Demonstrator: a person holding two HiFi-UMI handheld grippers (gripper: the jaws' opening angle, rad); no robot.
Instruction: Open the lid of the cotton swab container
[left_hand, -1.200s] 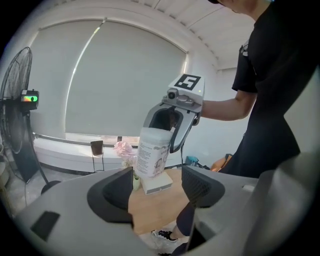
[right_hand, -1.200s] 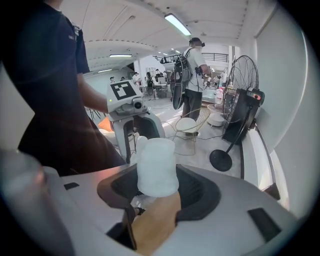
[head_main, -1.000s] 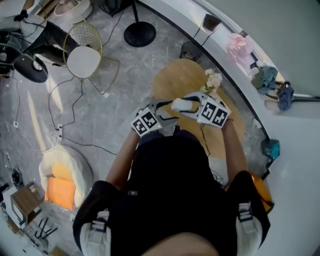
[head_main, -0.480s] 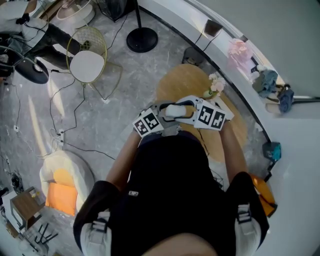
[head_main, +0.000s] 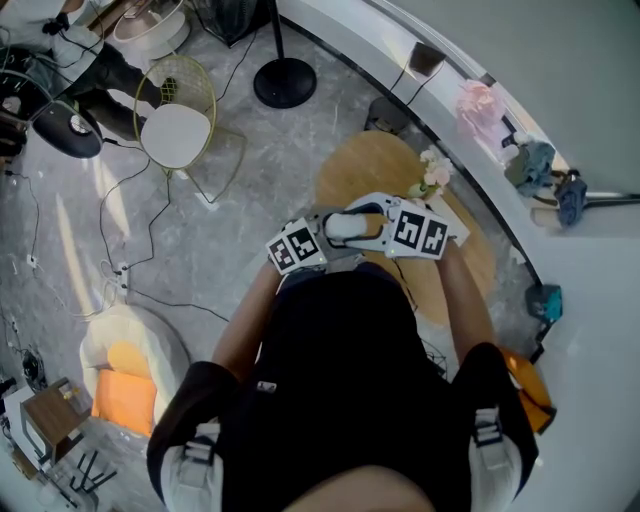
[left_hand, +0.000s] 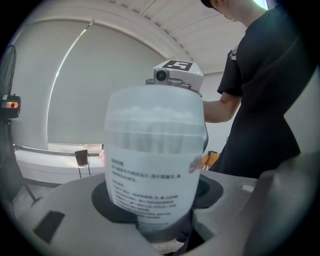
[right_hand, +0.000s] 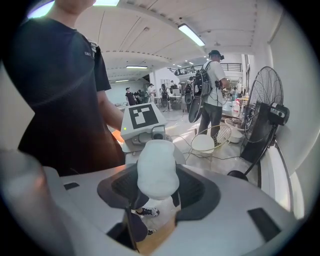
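Holding a translucent white plastic cotton swab container between both claws, close to my chest.
My right claw is clamped on the container's rounded white end, dark pads pressing either side. My left claw has its labelled body standing between the jaws, which are closing in but not clearly pressing. A round wooden table lies below both claws.
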